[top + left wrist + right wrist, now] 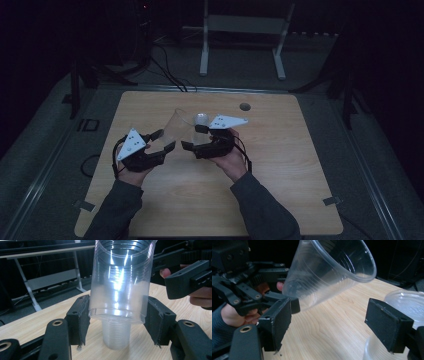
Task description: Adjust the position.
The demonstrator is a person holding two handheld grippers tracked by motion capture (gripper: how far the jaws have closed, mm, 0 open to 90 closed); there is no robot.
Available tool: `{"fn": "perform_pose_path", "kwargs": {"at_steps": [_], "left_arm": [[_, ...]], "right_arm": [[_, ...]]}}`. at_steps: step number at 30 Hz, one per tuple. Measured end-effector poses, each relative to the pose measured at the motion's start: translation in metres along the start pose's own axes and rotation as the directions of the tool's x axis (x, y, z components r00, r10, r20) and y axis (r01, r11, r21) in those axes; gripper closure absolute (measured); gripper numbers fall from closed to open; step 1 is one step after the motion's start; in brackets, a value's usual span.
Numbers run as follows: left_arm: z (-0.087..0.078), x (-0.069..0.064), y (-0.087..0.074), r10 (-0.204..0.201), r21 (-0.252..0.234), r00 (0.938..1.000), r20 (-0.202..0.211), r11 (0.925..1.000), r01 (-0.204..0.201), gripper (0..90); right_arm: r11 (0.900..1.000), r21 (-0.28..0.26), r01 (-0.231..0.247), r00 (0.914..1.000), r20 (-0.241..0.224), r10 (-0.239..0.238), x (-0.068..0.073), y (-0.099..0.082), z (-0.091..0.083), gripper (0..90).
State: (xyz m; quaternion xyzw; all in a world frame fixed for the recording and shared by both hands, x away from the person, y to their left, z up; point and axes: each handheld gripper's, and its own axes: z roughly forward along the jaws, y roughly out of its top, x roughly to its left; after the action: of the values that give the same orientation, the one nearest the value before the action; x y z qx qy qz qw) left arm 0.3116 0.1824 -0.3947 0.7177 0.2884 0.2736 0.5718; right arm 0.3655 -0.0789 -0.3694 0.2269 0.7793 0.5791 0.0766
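2 grippers, 1 lifted clear plastic cup, 1 stack of cups on the wooden table.

The left gripper (117,322) has its 2 black jaws clamped on the base of a clear ribbed plastic cup (121,282), 1 pad pressing each side, the cup held tilted above the table with its mouth away from the hand. The right gripper (327,322) has its 2 jaws standing apart with nothing between them; the held cup hangs just above and beyond its left jaw, not touching it. A stack of clear plastic cups (116,336) stands on the light wooden table (280,165) just beside the right gripper's other jaw; its count is unclear. No writing or brand is legible.
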Motion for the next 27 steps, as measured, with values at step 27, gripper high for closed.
{"fn": "perform_pose_path", "kwargs": {"at_steps": [27], "left_arm": [[-0.0026, -0.0033, 0.003, 0.002, -0.039, 0.9998, 0.019, 0.9992, -0.001, 41.3]], "right_arm": [[0.9769, -0.104, -0.187, 0.9698, -0.178, 0.166, -0.0084, 0.0074, 0.0068, 20.4]]}}
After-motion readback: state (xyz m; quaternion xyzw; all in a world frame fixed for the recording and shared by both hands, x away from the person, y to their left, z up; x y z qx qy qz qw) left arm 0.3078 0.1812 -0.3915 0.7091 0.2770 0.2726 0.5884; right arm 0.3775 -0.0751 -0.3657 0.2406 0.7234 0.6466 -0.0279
